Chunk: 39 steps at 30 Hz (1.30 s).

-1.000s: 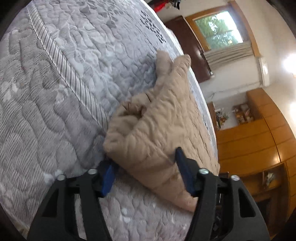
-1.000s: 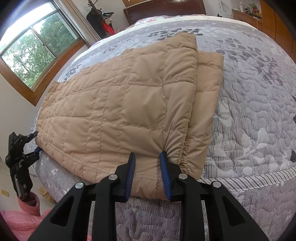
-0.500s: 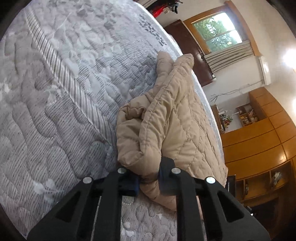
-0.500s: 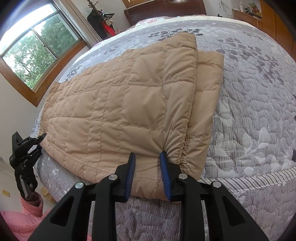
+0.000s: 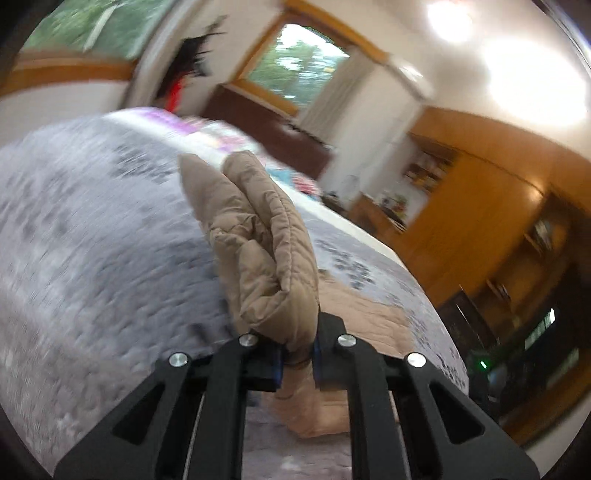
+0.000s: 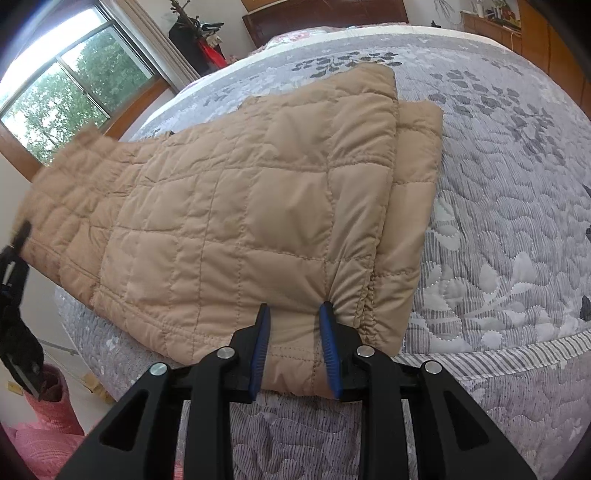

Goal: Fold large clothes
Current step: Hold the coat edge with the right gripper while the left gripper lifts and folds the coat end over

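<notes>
A tan quilted jacket [image 6: 251, 206] lies folded lengthwise on the grey quilted bed [image 6: 498, 206]. My right gripper [image 6: 295, 332] is shut on the jacket's near hem, close to the bed's front edge. My left gripper [image 5: 297, 360] is shut on the jacket's far end [image 5: 266, 251] and holds it lifted off the bed, the fabric bunched and standing up between the fingers. In the right wrist view the left gripper [image 6: 14, 258] shows at the far left edge with the raised, blurred jacket end.
A dark wooden headboard [image 6: 325, 14] stands at the back of the bed. A window [image 6: 66, 92] is at the left, wooden cabinets [image 5: 498, 206] at the right. A pink object [image 6: 48, 398] sits on the floor by the bed's left corner.
My left gripper closed on the jacket's end, then lifted it up and swung over the bed. My right gripper has stayed still on the hem.
</notes>
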Each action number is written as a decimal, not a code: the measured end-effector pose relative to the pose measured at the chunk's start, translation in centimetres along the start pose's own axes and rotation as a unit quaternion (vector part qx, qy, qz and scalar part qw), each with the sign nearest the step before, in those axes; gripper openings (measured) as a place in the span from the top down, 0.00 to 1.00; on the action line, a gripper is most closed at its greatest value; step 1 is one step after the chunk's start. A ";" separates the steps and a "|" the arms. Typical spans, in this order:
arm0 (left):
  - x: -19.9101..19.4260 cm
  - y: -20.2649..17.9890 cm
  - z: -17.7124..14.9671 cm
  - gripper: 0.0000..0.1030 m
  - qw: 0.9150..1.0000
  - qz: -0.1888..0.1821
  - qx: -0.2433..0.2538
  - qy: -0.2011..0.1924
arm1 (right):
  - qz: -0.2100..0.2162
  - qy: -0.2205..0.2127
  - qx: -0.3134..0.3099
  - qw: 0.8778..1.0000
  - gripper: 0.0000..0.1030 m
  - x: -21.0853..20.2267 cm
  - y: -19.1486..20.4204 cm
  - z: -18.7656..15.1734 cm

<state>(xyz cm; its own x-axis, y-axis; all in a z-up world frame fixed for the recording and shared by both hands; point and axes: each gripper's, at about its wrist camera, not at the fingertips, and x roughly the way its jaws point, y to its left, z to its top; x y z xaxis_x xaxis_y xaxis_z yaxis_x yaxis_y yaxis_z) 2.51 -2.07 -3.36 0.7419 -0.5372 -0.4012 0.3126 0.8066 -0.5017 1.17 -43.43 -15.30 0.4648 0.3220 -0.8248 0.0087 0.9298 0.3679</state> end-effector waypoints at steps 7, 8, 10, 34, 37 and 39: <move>3.3 -6.9 -1.2 0.91 0.992 -0.067 0.095 0.046 | 0.006 0.003 0.001 1.000 0.74 0.2 -0.2 0.2; 3.7 -7.3 -1.7 0.91 0.991 -0.071 0.104 0.054 | 0.007 0.004 0.002 1.000 0.74 0.2 -0.2 0.2; 5.2 -8.6 -2.4 0.91 0.987 -0.077 0.119 0.070 | 0.008 0.004 0.002 1.000 0.74 0.2 -0.3 0.2; 16.0 -8.4 -9.4 0.89 0.961 -0.061 0.148 0.225 | 0.018 0.009 0.000 1.000 0.74 0.4 -0.6 0.3; 16.2 -8.1 -9.5 0.89 0.960 -0.060 0.148 0.231 | 0.018 0.009 0.000 1.000 0.74 0.4 -0.6 0.3; 16.5 -8.1 -9.7 0.89 0.959 -0.061 0.150 0.232 | 0.018 0.009 0.001 1.000 0.73 0.4 -0.6 0.3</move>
<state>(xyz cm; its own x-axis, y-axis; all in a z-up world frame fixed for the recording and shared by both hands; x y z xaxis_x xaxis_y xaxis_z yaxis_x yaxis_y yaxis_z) 6.42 -19.83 -13.38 0.3662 -0.6280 -0.6867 0.5888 0.7278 -0.3516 1.62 -43.91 -15.72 0.4496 0.3578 -0.8185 -0.0066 0.9176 0.3975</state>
